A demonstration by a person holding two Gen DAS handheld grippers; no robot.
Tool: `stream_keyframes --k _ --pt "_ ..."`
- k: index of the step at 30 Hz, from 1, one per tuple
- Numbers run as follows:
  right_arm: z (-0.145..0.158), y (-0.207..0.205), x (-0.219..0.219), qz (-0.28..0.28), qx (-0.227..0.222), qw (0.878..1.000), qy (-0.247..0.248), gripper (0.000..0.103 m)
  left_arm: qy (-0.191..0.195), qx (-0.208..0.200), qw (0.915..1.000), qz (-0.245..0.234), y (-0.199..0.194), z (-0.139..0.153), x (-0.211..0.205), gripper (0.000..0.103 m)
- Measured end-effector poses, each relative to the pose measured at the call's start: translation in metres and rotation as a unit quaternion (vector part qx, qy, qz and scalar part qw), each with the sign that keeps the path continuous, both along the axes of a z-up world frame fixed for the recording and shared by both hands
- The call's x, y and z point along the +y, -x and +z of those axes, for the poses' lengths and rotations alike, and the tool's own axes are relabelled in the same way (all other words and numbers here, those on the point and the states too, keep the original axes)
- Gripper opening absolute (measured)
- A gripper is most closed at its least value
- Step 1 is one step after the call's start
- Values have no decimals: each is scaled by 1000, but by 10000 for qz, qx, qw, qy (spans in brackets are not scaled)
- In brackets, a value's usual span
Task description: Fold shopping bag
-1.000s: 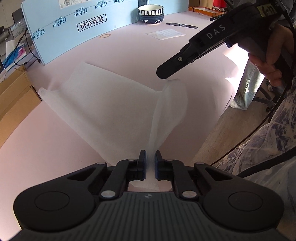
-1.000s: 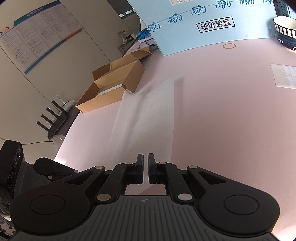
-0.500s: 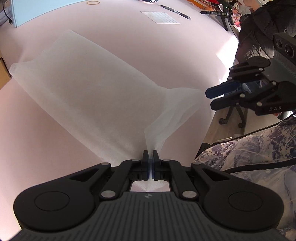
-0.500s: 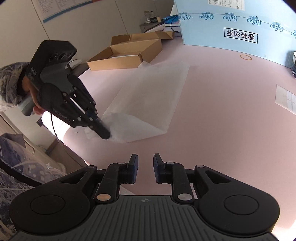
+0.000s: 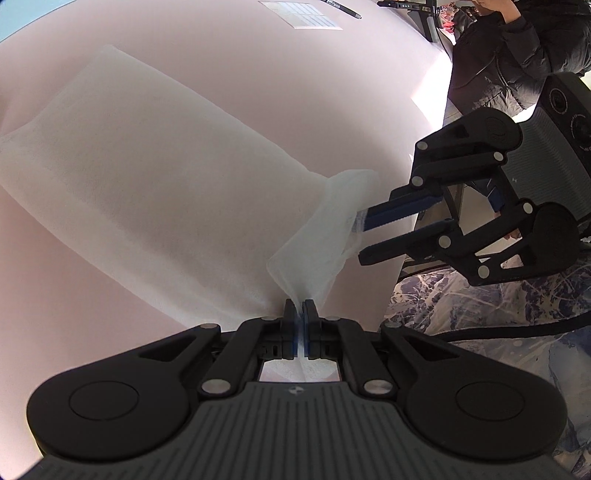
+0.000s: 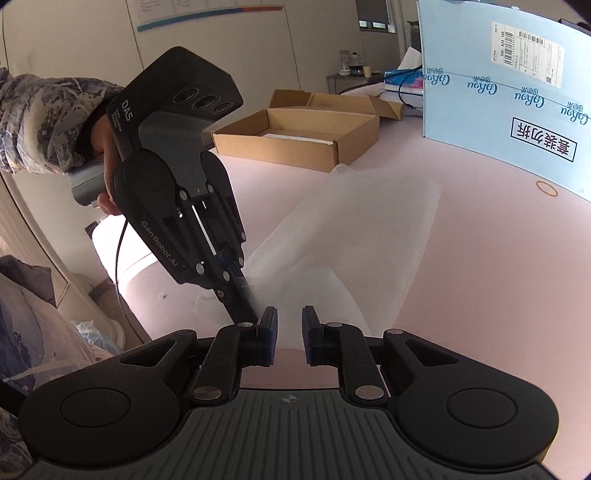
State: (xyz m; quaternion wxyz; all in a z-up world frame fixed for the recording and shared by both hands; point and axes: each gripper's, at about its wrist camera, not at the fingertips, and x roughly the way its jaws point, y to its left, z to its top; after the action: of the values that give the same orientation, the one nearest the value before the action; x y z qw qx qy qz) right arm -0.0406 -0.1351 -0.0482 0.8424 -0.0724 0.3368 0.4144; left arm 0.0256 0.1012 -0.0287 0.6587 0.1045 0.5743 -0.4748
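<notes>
A white, thin shopping bag (image 5: 147, 177) lies flat on the pink table (image 5: 221, 55). Its near end is lifted into a flap (image 5: 317, 251). My left gripper (image 5: 299, 317) is shut on the bottom corner of that flap. The right gripper (image 5: 364, 238) comes in from the right, open, one finger above and one below the flap's right edge. In the right wrist view the right gripper (image 6: 289, 325) stands open with the bag (image 6: 369, 236) just ahead of it. The left gripper (image 6: 245, 306) pinches the bag's edge close beside the right gripper's left finger.
A paper sheet (image 5: 299, 14) and a pen (image 5: 341, 8) lie at the table's far side. Open cardboard boxes (image 6: 295, 136) and a blue board (image 6: 517, 92) stand behind the bag, with a rubber band (image 6: 546, 189) nearby. The table edge (image 5: 417, 206) runs right of the flap. A person in a dark jacket (image 5: 517, 44) sits beyond.
The right gripper has opened and moved in until its fingers straddle the lifted flap's edge. The left gripper stays shut on the bag and has raised the flap a little.
</notes>
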Motion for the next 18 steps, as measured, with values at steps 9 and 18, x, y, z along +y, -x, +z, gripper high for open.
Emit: stream_keyframes --k 9,18 --pt "-18 -29 -3 -582 289 9979 49 14 55 257 9997 -26 -16 0 10 3" --pt "-28 -30 -2 -585 381 9969 350 13 55 493 9987 96 -27 2 26 5"
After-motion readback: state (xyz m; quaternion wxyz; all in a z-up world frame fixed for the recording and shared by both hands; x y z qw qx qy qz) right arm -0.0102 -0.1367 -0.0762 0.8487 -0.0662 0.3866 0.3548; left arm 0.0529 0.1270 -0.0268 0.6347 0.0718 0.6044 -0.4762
